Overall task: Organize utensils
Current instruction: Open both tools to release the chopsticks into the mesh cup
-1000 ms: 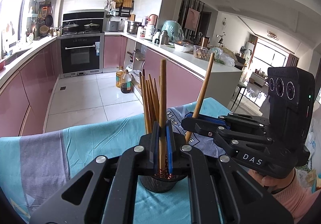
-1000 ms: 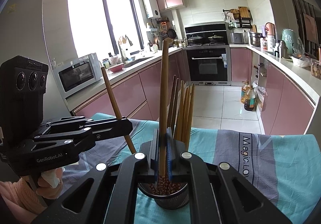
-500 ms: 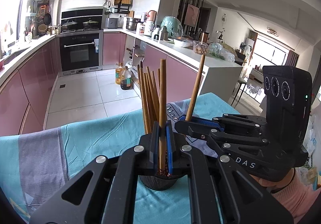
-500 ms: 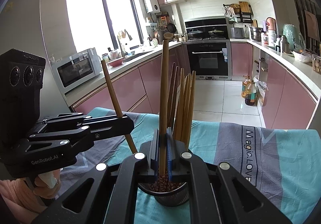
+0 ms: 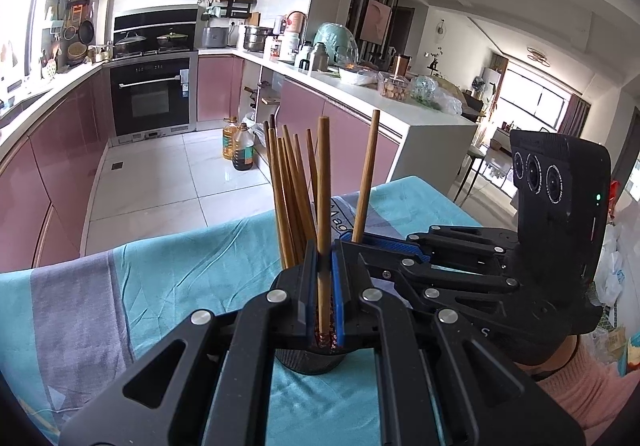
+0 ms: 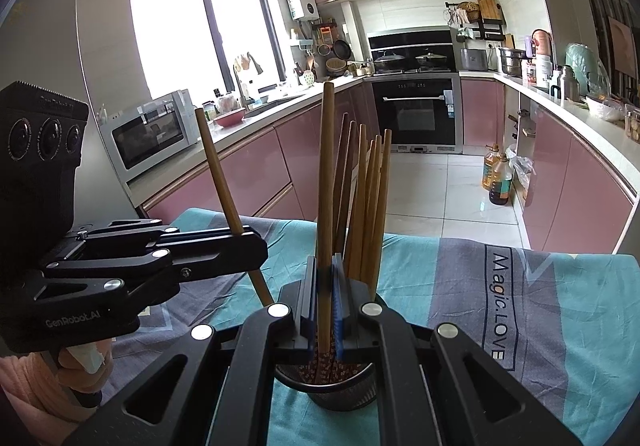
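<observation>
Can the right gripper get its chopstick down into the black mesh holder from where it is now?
Probably yes. The right gripper, shut on its chopstick, sits directly over the black mesh holder, stick tip already inside. The left gripper and its chopstick crowd the same opening.

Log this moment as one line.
left gripper: shut on chopstick | right gripper: shut on chopstick | both over holder

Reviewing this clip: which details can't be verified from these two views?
- Holder base: both views, hidden behind gripper frames.
- Left chopstick tip depth: left wrist view, covered by left gripper.
- Right chopstick lower end: right wrist view, hidden by right gripper.
- Hands: mostly cut off.
</observation>
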`<state>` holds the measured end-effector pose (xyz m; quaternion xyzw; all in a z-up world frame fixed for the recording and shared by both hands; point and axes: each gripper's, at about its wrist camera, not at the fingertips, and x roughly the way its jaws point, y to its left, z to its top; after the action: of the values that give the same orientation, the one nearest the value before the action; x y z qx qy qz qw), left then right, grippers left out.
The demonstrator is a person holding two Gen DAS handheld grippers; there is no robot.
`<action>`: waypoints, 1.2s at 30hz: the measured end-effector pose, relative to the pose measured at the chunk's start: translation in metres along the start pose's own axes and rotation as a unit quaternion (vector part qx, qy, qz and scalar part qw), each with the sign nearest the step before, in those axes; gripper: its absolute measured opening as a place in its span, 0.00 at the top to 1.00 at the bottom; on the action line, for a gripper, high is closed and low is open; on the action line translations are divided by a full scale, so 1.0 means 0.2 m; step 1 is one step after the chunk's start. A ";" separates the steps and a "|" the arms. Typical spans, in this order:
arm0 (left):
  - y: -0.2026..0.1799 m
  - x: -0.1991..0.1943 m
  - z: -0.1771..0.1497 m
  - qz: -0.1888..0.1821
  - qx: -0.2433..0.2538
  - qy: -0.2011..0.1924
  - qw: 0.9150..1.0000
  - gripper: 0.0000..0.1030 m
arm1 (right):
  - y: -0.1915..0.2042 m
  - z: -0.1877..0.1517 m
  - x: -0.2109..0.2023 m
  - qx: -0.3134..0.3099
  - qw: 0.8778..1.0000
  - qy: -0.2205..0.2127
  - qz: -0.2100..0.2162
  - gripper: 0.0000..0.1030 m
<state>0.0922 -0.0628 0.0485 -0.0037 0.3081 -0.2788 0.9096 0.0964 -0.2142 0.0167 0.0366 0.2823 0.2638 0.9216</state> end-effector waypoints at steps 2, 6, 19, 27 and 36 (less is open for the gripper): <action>0.01 0.02 0.01 0.003 -0.001 0.003 1.000 0.93 | 0.00 0.00 0.00 0.001 1.000 0.001 0.000 0.94; 0.02 0.06 0.01 0.010 0.002 0.008 1.000 0.93 | -0.01 0.01 0.02 0.004 1.000 0.003 -0.002 0.94; 0.10 0.19 0.03 0.021 -0.006 0.022 1.000 0.92 | -0.04 0.03 0.08 0.024 1.000 0.011 0.004 0.94; 0.12 0.23 0.01 0.019 -0.013 0.031 0.999 0.91 | -0.06 0.04 0.11 0.034 0.999 0.013 0.007 0.93; 0.16 0.27 0.00 0.011 -0.016 0.038 0.999 0.91 | -0.08 0.04 0.13 0.047 0.999 0.014 0.010 0.92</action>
<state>0.1429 -0.0630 0.0121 -0.0041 0.3472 -0.2642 0.8998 0.1254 -0.2140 0.0073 0.0792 0.3065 0.2603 0.9122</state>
